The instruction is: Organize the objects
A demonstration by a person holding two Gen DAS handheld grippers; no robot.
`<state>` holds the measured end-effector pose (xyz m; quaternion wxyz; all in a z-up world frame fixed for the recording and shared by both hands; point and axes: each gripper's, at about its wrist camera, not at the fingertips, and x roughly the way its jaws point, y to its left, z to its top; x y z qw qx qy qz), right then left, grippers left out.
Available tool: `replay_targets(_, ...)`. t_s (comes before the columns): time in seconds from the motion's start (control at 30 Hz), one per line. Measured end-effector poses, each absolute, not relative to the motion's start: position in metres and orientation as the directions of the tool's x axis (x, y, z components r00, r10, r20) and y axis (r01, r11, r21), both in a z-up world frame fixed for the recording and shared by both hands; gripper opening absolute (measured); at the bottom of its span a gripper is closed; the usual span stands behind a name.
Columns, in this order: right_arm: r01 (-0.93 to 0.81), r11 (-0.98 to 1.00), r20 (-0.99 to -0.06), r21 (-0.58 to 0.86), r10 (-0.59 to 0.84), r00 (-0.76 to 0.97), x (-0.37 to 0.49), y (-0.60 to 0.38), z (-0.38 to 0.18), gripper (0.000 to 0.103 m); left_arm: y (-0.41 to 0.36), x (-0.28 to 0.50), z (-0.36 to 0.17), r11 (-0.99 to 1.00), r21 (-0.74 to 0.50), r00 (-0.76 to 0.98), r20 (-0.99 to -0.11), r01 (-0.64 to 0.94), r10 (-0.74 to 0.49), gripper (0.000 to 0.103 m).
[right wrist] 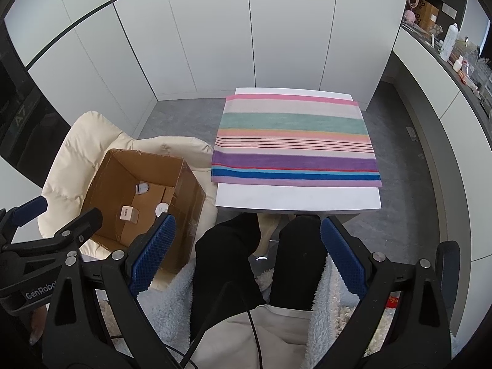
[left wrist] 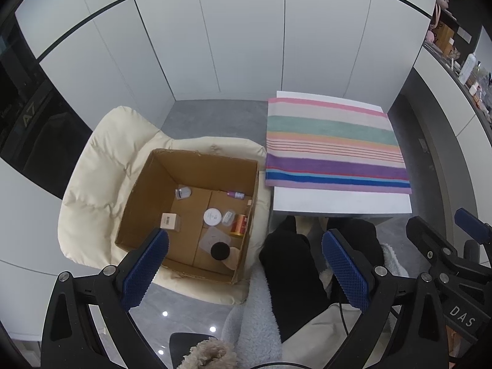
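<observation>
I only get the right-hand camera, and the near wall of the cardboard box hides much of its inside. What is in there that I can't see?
Observer: A red-orange bottle lies against the right wall of the cardboard box.
Operator: Anything beyond it?
Observer: A small purple bottle lies near the far right corner.
Operator: And nearer to me?
Observer: A black round thing sits on a clear flat packet.

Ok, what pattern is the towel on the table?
Horizontal stripes on the towel: pink, teal, peach, purple, blue. Right wrist view shows it best.
</observation>
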<state>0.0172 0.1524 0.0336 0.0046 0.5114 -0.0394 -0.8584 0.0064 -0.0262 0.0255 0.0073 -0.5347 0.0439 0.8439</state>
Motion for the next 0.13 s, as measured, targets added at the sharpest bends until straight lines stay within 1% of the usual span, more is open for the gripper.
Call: replay_targets(0.13,-0.031,-0.996,-0.876,0.081,-0.056,-0.479,0.0180,0.1535,0.0328,0.097,-0.0257,0.0061,0.0254,-0.997,0.058,-0.424,-0.905,-0.059,-0.027,0.100)
